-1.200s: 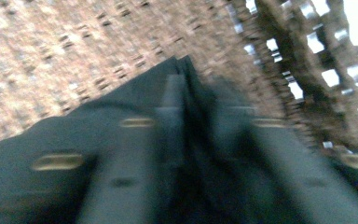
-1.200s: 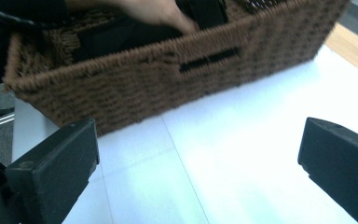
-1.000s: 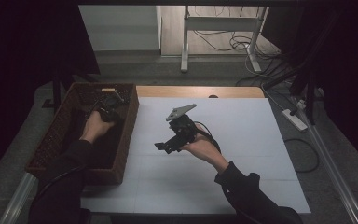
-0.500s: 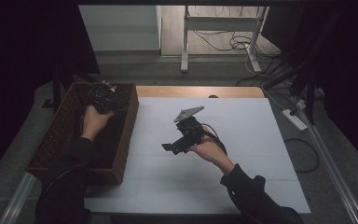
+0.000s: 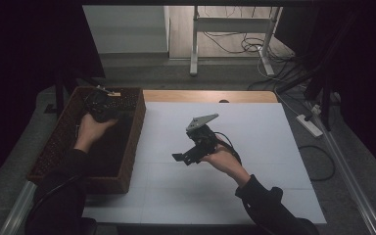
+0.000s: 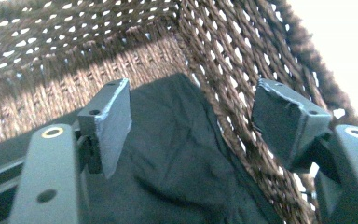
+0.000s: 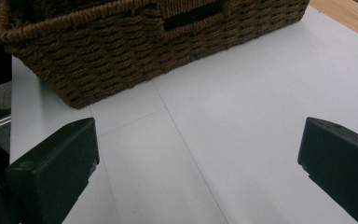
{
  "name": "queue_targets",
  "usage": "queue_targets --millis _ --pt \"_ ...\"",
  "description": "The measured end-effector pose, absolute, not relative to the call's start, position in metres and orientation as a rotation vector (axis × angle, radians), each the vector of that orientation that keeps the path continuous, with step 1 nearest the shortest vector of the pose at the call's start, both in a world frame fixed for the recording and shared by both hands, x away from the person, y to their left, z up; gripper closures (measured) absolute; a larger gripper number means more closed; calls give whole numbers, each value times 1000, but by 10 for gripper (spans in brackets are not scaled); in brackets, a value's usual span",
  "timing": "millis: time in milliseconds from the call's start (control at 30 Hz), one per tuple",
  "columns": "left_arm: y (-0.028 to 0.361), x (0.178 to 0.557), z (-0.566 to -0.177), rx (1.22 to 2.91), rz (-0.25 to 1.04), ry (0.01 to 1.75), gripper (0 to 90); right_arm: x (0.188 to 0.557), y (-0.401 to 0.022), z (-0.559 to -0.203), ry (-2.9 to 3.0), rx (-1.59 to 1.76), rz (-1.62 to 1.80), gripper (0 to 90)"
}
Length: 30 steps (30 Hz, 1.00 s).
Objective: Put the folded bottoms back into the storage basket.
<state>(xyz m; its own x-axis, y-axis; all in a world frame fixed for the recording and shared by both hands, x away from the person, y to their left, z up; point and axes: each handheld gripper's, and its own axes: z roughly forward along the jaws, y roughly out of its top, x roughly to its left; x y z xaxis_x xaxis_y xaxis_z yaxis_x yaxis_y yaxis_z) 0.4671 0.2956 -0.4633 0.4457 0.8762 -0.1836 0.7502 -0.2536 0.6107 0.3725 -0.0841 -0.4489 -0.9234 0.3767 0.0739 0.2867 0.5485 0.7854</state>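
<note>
Evidently the dark cloth (image 6: 177, 158), apparently a garment, has just been released into the basket (image 5: 132, 127) as the left claw (image 6: 191, 116) was opened and lifted clear, while the right claw (image 7: 196, 154) is held open and empty above the worktop (image 5: 254, 137).

No text, label, brand, number or sign can be read in any of the views.
</note>
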Motion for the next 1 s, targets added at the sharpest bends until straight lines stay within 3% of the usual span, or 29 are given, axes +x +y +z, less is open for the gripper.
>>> queue_targets --millis 433,1000 --pt "304 436 -456 1984 173 1277 52 367 -100 -448 2670 599 1339 0" --pt "298 396 -450 1935 279 1201 0 364 -112 -447 2648 616 1352 0"
